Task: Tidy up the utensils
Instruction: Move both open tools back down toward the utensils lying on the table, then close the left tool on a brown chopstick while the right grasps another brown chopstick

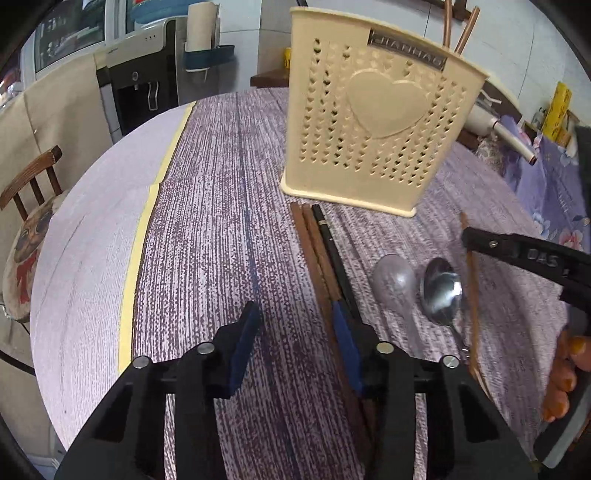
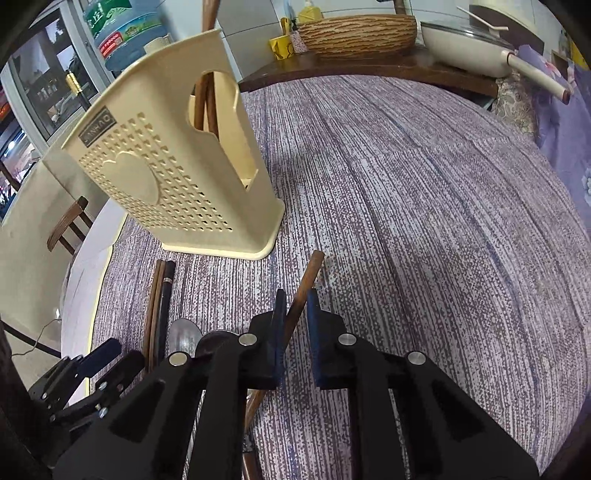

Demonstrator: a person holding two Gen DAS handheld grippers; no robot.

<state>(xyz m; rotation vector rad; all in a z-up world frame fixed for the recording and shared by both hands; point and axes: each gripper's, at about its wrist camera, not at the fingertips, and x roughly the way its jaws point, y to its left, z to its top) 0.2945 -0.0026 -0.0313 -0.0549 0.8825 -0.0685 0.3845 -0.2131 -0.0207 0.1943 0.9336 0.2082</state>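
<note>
A cream perforated utensil holder with a heart stands on the table, with two brown chopsticks inside. My left gripper is open; its right finger rests over two brown chopsticks and a black one lying on the cloth. Two spoons lie to the right. My right gripper has its jaws narrowly apart around a single brown chopstick, which lies between the pads; it also shows in the left wrist view. The holder also shows in the right wrist view.
The table has a purple woven cloth with a yellow tape line. A wooden chair stands at the left. A woven basket, a white pan and a yellow cup sit at the back.
</note>
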